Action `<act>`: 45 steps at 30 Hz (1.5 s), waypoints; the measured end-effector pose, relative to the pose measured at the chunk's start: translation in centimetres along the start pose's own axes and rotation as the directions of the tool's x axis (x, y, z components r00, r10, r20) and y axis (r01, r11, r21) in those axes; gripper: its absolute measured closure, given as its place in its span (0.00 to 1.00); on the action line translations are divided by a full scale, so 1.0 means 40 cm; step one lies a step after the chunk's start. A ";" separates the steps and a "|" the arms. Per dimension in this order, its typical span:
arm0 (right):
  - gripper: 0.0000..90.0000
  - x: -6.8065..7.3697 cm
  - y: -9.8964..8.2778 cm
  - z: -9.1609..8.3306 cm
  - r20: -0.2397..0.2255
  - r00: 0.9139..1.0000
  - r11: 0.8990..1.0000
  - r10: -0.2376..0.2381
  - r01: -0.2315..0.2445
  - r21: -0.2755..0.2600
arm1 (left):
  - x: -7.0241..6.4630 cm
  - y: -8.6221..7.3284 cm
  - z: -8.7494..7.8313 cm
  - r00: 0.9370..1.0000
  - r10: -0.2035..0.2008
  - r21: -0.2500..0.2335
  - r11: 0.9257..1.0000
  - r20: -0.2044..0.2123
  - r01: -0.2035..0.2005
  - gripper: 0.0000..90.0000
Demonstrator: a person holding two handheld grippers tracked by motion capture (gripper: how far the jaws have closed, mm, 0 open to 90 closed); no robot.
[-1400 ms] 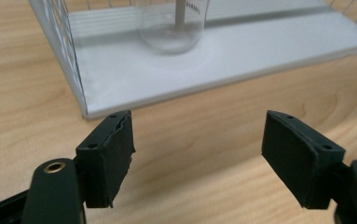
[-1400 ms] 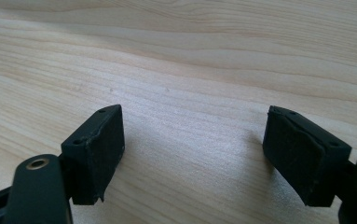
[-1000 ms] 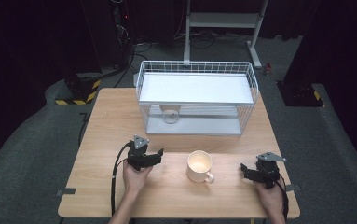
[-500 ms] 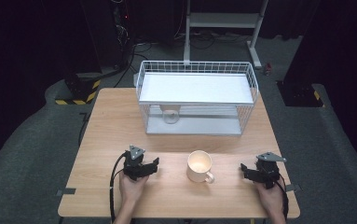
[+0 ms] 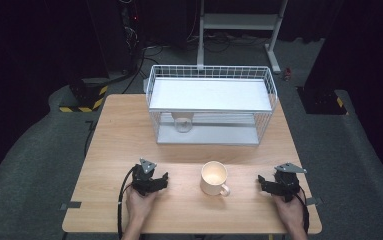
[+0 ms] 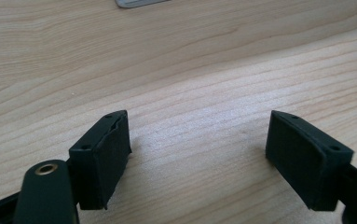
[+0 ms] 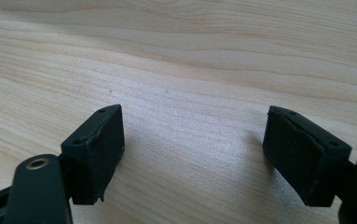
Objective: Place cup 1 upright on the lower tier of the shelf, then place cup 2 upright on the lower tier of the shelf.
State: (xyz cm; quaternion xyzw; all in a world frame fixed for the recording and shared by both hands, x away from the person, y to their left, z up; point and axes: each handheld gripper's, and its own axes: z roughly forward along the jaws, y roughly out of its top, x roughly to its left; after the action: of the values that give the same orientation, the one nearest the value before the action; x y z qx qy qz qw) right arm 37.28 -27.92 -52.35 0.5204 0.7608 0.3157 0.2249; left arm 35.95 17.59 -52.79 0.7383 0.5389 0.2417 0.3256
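- Now, the left gripper (image 5: 160, 181) is seen low over the counter (image 5: 129, 130), held in the person's left hand (image 5: 140, 204), its fingers (image 6: 102, 158) spread apart with nothing but bare wood between them.
- Those left fingers have just been opening wider, and no object is caught in the gap.
- Over on the other side, the right gripper (image 5: 263, 183) is held in the right hand (image 5: 289, 212), its fingers (image 7: 94, 154) likewise parted and released, with only wood grain seen between them.
- A cream mug (image 5: 214, 178) is found standing upright on the counter between the two sets of fingers, near both but touched by neither.
- Its handle (image 5: 223, 190) is turned toward the person's edge of the counter, on the side of the right fingers.
- Beyond the fingers, well apart from them, a white wire basket (image 5: 210, 107) is set at the far side of the counter, with a white shelf (image 5: 209, 94) laid across its top.
- Under that shelf, inside the basket, a small clear glass object (image 5: 183, 123) is made out; exactly what it is cannot be told.
- A black cable (image 5: 123, 200) is seen looping back from the left gripper along the forearm.
- At the top edge of the left gripper view, far ahead of the fingers, the grey edge of the basket's base (image 6: 141, 3) is glimpsed.
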 end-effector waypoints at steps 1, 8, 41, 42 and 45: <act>0.23 0.000 0.000 0.000 0.000 1.000 1.000 -0.001 0.001 0.000 | 0.000 0.000 0.000 1.000 -0.001 0.004 1.000 0.000 0.001 0.25; 0.20 0.001 0.001 0.001 -0.008 1.000 1.000 -0.007 0.007 0.006 | -0.001 0.001 0.001 1.000 -0.004 0.001 1.000 -0.004 0.004 0.24; 0.37 0.104 -0.042 -0.052 -0.226 0.963 0.987 -0.150 0.134 -0.083 | -0.003 0.002 0.002 1.000 -0.007 0.005 1.000 -0.011 0.007 0.21; 0.37 0.109 -0.043 -0.052 -0.228 0.962 0.987 -0.152 0.137 -0.081 | -0.003 0.002 0.002 1.000 -0.007 0.005 1.000 -0.011 0.007 0.21; 0.37 0.120 -0.044 -0.054 -0.231 0.960 0.986 -0.161 0.144 -0.090 | -0.003 0.002 0.002 1.000 -0.008 0.004 1.000 -0.011 0.008 0.21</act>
State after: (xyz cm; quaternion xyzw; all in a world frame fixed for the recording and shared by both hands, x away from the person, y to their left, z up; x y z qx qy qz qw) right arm 32.99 -24.44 -52.16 0.4103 0.8081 0.3849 0.1746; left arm 36.02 17.43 -52.81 0.7356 0.5441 0.2432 0.3220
